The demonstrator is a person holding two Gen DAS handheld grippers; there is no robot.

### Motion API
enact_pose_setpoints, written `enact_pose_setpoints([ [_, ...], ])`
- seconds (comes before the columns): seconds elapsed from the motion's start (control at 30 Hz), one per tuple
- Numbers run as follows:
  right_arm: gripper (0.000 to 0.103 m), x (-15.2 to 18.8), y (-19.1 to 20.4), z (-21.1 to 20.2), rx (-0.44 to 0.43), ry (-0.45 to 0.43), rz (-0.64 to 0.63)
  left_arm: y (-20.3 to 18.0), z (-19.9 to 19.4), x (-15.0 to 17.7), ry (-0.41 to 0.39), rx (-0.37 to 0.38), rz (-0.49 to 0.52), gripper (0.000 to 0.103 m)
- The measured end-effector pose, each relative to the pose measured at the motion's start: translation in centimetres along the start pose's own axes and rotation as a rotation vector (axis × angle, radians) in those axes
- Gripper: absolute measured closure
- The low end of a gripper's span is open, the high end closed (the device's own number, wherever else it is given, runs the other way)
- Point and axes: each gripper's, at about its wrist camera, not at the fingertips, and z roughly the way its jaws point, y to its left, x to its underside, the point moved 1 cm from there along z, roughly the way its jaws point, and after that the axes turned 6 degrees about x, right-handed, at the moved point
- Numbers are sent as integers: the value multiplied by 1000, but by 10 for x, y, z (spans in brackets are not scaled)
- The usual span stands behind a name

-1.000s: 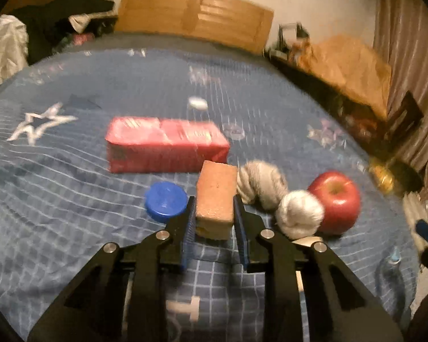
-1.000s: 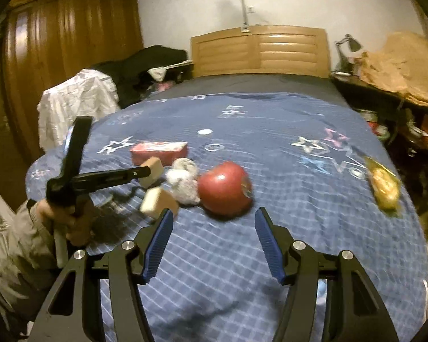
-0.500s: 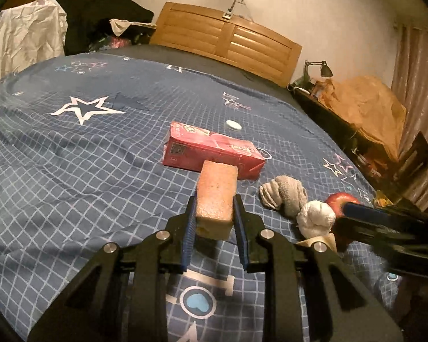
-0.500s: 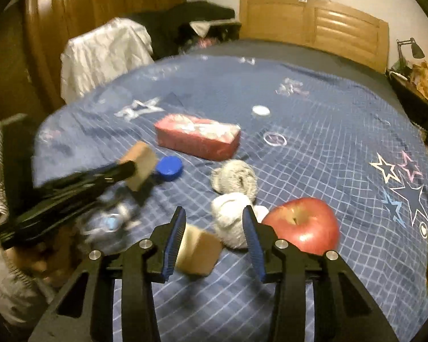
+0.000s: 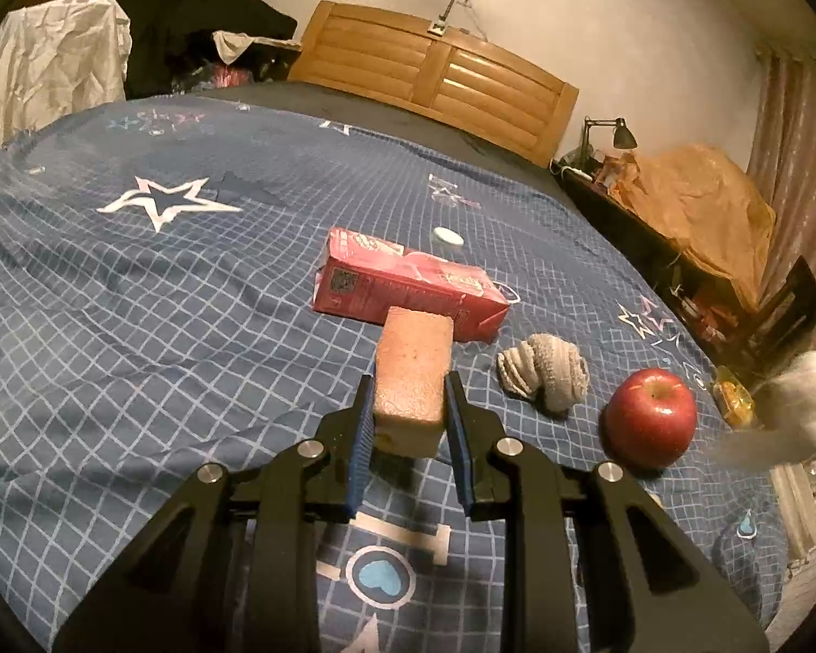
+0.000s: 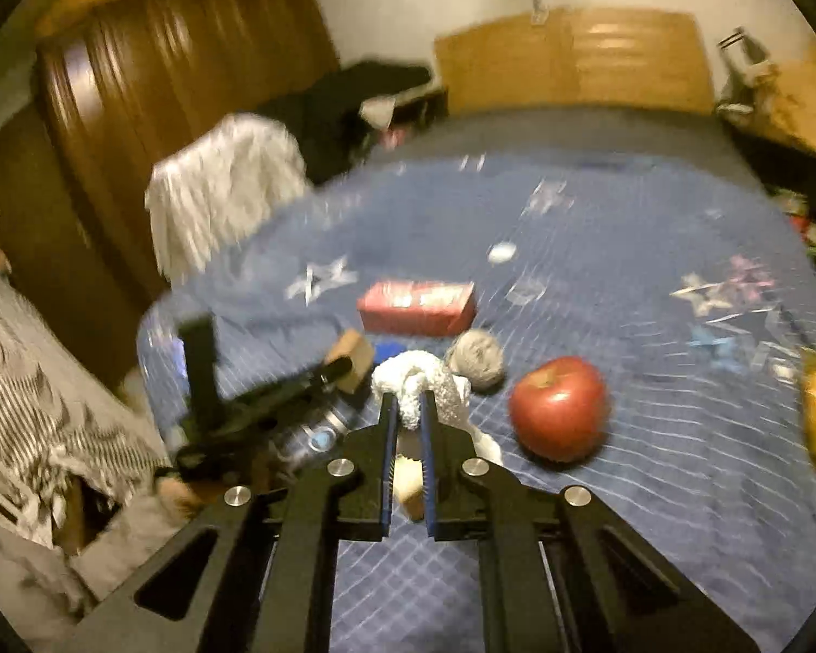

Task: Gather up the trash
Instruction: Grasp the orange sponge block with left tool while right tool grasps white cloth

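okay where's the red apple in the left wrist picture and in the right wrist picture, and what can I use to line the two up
Left wrist: the red apple lies lower right on the blue bedspread, right of the grey sock ball.
Right wrist: the apple is right of centre, right of the same sock ball.
Shared landmark: the red carton, lying beyond the apple in both.

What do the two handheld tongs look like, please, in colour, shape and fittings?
Both the left tongs and right tongs have matte black angular linkage arms with triangular cut-outs, round silver pivot bolts and flat fingers lined with ribbed blue pads. No cables or markings show.
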Motion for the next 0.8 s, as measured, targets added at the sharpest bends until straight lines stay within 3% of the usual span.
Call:
enact_pose_setpoints([
  [0.13,94,28,-21,-53,132,3,-13,-6,-12,3,-6,-19,41,79],
  [0.33,93,94,-41,-66,400,137,-158,-9,-55,28,15,-14,78,79],
  [0.47,93,128,-50,-46,441,125,-168,-14,-63,44,50,-23,112,79],
  [0.63,89,150,-58,-34,382,54,-122,-16,-46,57,92,-70,121,78],
  [0.73,68,147,-56,-45,352,10,-109,-17,-45,59,86,-80,131,77],
  [0.8,36,146,-56,-55,356,-28,-127,-17,-46,59,84,-83,131,72],
])
